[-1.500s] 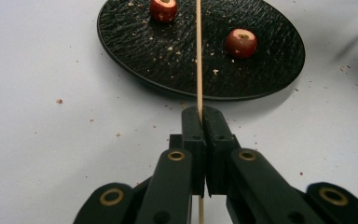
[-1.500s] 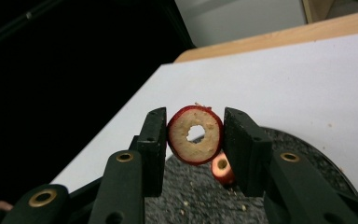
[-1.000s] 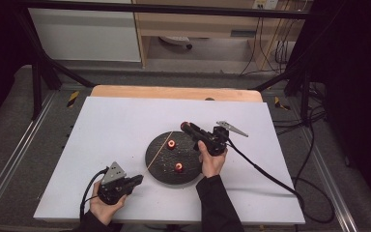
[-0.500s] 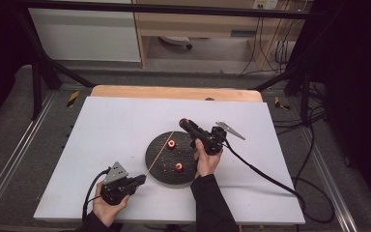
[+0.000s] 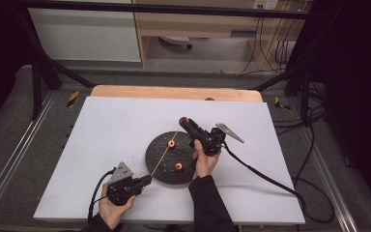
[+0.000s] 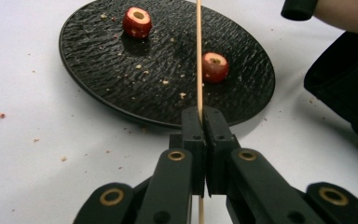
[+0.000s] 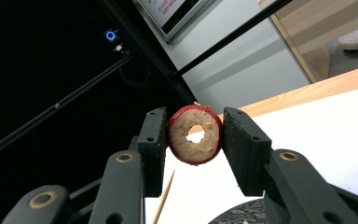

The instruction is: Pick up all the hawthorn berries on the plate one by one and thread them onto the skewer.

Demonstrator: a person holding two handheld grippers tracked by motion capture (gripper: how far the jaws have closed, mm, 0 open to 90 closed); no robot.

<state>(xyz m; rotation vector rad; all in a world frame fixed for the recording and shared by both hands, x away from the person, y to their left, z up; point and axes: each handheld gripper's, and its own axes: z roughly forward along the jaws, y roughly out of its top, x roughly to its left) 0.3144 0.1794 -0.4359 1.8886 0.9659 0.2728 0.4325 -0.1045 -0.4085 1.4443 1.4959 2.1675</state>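
My left gripper (image 6: 204, 122): black jaws pinched on a thin wooden skewer (image 6: 198, 56), just short of the plate.
Plate (image 6: 98, 93): round, black, rough-textured, crumb-strewn, carrying two red cored fruit pieces (image 6: 137, 21).
My right gripper (image 7: 195, 140): raised past the plate's far edge, clamping a red-skinned ring slice (image 7: 195, 134) with a pale, grainy cut face.

Left claw (image 6: 204, 140): jaws closed tight, clamping thin wooden skewer (image 6: 199, 56), held low in left hand (image 5: 111, 205). Right claw (image 7: 195, 135): raised, tilted up, jaws pinching red cored fruit ring (image 7: 196, 134) by its sides; right hand (image 5: 204, 162) wrapped under its body.
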